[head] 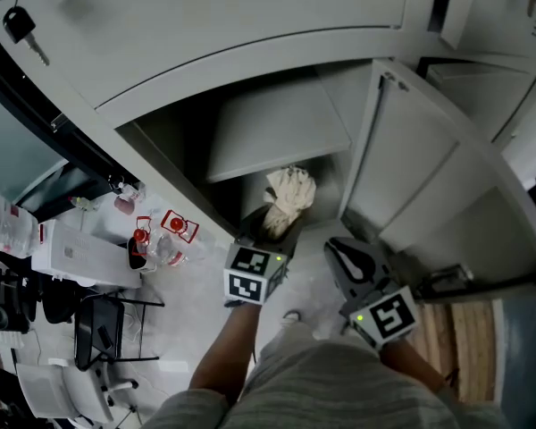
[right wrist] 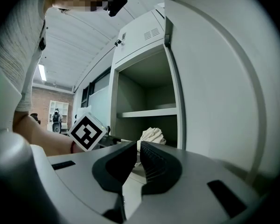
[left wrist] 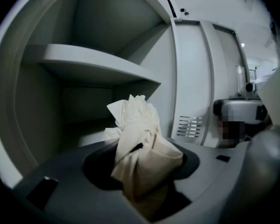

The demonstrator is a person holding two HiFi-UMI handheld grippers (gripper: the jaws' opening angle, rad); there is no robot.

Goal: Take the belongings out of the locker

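While our left gripper [head: 277,228] clamps the cream cloth bundle [left wrist: 141,141] upright at the locker [head: 174,146] mouth, our right gripper [right wrist: 136,149], jaws shut and empty, hangs farther off beside the door [head: 406,155].

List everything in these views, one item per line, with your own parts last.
locker: one, grey, open, ahead of both grippers
locker door: one, grey, swung open at the right
shelf: one, grey, inside the locker, above the cloth
cloth bundle: one, cream, crumpled, at the locker's mouth below the shelf
key: one, black head, hanging at upper left in the head view
red-topped containers: at least two, clear and red, low left of the locker
chair: one, black, lower left
left gripper: one, grey, jaws closed on the cloth bundle
right gripper: one, grey, jaws together, nothing between them, outside the locker
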